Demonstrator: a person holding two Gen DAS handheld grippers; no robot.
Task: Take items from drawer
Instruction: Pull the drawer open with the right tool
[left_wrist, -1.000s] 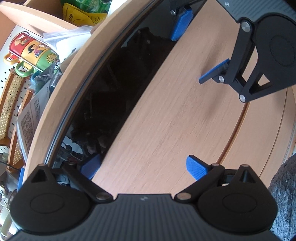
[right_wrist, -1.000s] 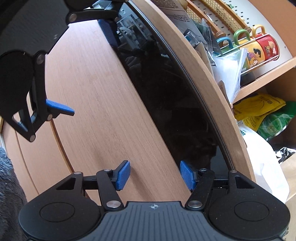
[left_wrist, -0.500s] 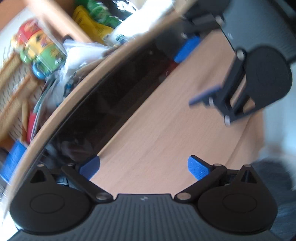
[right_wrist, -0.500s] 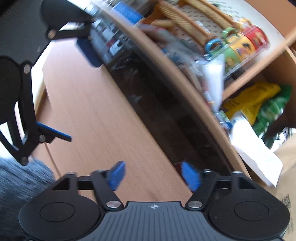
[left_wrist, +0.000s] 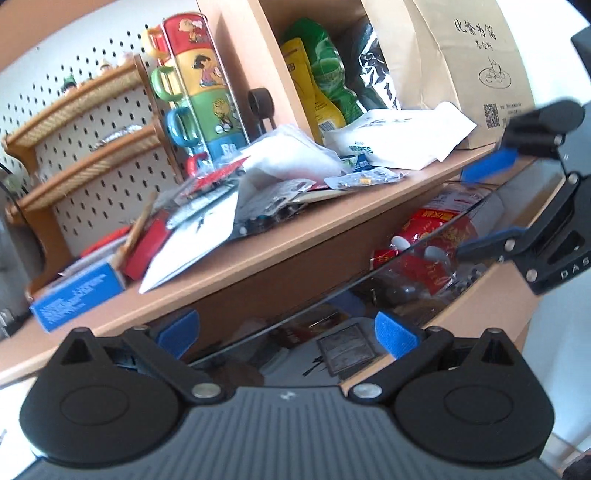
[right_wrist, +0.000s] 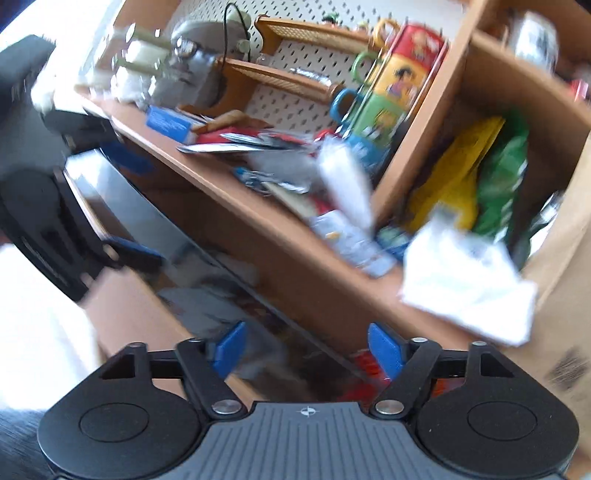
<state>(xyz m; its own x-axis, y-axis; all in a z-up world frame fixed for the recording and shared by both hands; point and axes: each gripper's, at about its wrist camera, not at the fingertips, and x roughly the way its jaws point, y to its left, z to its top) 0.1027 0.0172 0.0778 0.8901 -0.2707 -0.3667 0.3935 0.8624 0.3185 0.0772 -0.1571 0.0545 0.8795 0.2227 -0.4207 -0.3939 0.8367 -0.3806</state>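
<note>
Cluttered shelf above open drawer | red packet: I judge light, crinkly, take edge | left gripper, right gripper spread, empty.

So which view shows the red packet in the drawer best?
The left wrist view: the red packet is sharp there, lying in the open drawer partly under its glass top. The right wrist view is motion-blurred and shows only a red patch beside a gripper finger.

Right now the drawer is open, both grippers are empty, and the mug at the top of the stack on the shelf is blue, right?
Not quite: the top mug is red; the blue mug sits at the bottom, as the left wrist view shows. The drawer is open, and both the left gripper and the right gripper are empty.
</note>
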